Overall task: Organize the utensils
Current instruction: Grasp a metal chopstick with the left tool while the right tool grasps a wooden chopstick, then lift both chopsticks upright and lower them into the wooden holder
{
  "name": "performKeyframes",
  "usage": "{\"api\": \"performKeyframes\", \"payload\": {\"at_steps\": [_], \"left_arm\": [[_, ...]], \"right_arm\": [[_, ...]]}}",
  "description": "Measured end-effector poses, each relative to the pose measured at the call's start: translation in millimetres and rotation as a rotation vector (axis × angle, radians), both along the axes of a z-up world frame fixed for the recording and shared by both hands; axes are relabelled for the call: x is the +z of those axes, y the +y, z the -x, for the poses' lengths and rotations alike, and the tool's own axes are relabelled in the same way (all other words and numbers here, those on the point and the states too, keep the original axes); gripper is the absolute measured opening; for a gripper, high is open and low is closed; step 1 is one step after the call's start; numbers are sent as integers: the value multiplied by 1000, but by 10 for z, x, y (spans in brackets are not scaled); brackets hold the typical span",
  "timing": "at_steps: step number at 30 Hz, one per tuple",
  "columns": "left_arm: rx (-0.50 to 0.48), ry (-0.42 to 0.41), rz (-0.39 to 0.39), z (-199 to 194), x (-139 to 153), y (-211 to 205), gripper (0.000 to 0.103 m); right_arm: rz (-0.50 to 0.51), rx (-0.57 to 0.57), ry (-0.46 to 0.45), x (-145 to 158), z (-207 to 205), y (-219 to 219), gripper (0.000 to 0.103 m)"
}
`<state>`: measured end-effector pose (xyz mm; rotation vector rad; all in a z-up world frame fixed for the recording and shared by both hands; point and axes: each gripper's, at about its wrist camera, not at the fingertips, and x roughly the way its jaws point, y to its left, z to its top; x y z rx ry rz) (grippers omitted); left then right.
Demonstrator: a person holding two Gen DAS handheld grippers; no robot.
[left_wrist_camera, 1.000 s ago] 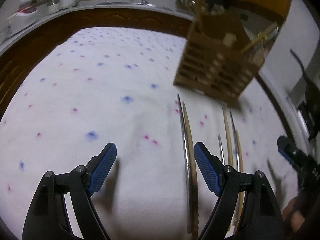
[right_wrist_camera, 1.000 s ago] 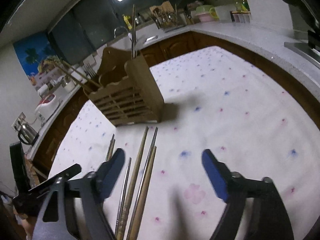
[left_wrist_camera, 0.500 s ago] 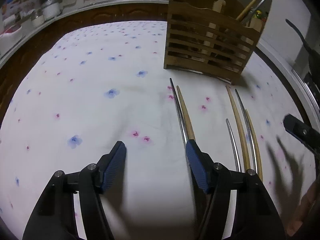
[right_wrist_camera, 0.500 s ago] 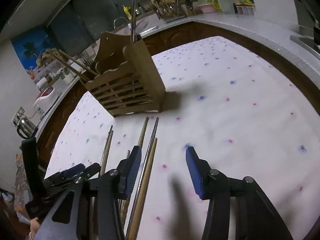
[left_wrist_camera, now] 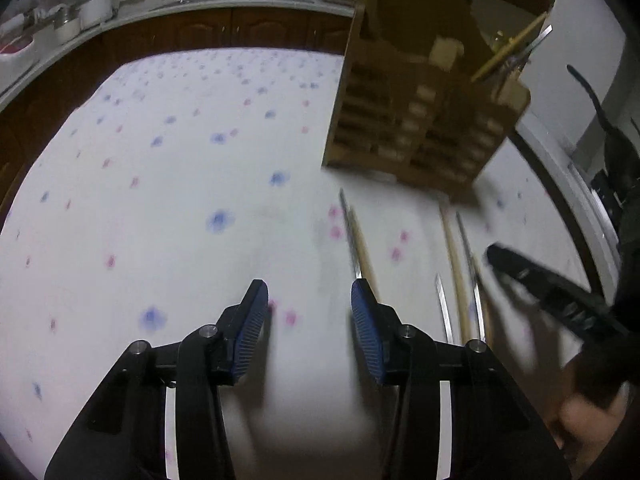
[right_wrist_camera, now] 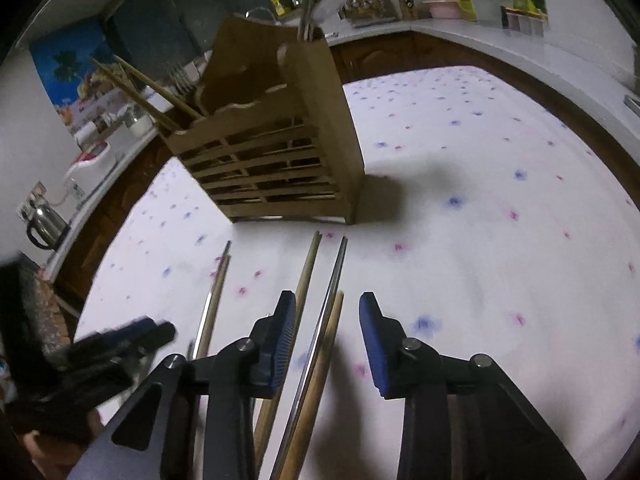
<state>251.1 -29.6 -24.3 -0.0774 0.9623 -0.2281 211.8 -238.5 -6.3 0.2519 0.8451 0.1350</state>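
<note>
Your left gripper [left_wrist_camera: 306,320] hung over bare flowered tablecloth [left_wrist_camera: 160,200], its fingers spread and holding nothing; a metal-and-wooden pair of chopsticks [left_wrist_camera: 358,240] lay just beside its right finger. Further right, three more chopsticks [right_wrist_camera: 320,304] lay side by side, and your right gripper [right_wrist_camera: 328,340] straddled two of them, fingers apart and not yet pinching. Behind them stood the wooden holder [right_wrist_camera: 276,152], a few sticks already leaning in it. I'd judge the sorting as barely started: five or so remained on the cloth.
</note>
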Motion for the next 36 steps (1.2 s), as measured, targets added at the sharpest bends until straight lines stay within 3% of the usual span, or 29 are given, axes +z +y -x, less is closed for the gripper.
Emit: {"api": "performKeyframes", "payload": {"at_steps": [5, 10, 15, 20, 22, 24, 28, 29, 31, 36], "left_arm": [[-16, 4, -34, -389, -4, -173, 42], [-44, 57, -66, -637, -144, -302, 34], [-71, 16, -114, -645, -163, -392, 35], [-85, 25, -86, -553, -166, -288, 31], [-104, 15, -133, -533, -175, -346, 30], [-107, 10, -175, -551, -176, -429, 30], [-102, 9, -168, -615, -170, -470, 29], [-104, 5, -166, -602, -173, -458, 28], [-112, -1, -169, -584, -185, -437, 7], [-99, 25, -100, -466, -143, -278, 4]], "right_arm": [[56, 16, 52, -93, -349, 59, 25], [100, 26, 68, -159, -471, 65, 15], [74, 36, 61, -175, -449, 2, 13], [75, 42, 61, -178, -443, 3, 13], [76, 45, 61, -177, -476, -2, 13], [96, 49, 57, -173, -502, 30, 13], [160, 57, 36, -182, -511, 134, 13], [173, 60, 31, -184, -504, 150, 13], [177, 59, 27, -184, -498, 145, 10], [66, 33, 45, -143, -440, 22, 5]]}}
